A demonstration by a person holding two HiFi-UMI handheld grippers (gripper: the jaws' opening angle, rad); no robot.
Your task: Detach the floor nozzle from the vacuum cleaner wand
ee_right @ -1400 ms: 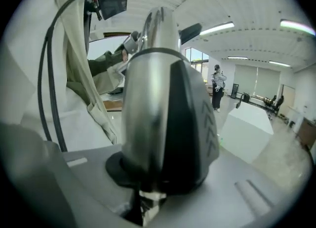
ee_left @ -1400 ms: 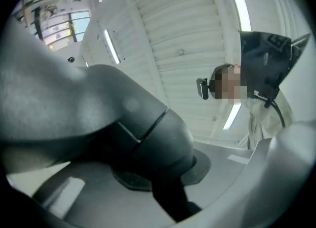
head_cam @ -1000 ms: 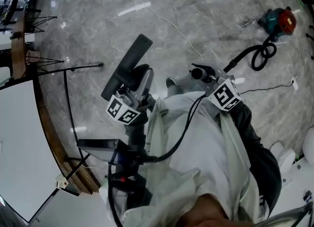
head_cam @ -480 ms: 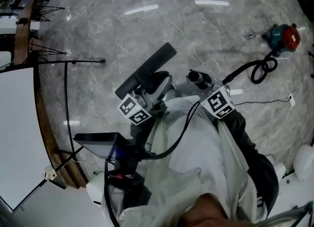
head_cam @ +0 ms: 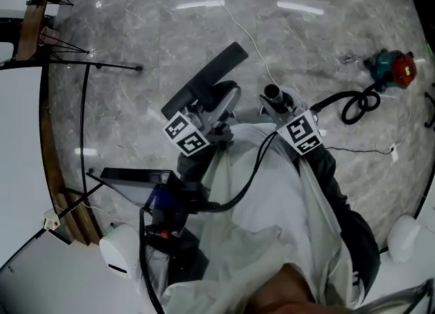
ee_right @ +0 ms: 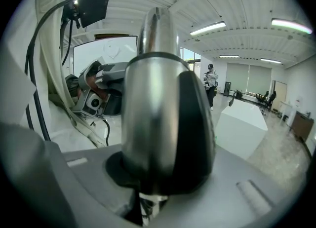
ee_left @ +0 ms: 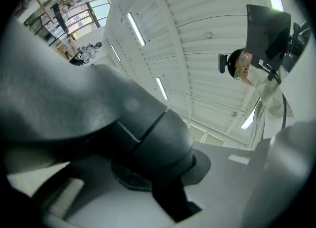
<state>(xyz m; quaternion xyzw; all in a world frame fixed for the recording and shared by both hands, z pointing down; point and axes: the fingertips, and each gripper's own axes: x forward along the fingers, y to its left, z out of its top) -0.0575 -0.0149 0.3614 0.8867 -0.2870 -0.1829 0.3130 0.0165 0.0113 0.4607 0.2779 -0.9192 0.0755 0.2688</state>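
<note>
The floor nozzle, a long black bar with a grey neck, hangs above the marble floor with my left gripper shut on its neck. In the left gripper view that dark neck fills the space between the jaws. The wand shows its open round end, a short gap to the right of the nozzle and apart from it. My right gripper is shut on the wand. In the right gripper view the silvery tube with its black collar sits between the jaws.
A black hose runs from the wand to the teal and red vacuum body on the floor at the right. A white cable crosses the floor. A black stand and a wooden edge lie left.
My left gripper has carried the nozzle a little to the right, nearer the wand's end, and rolled slightly. The right gripper and wand have kept still.
</note>
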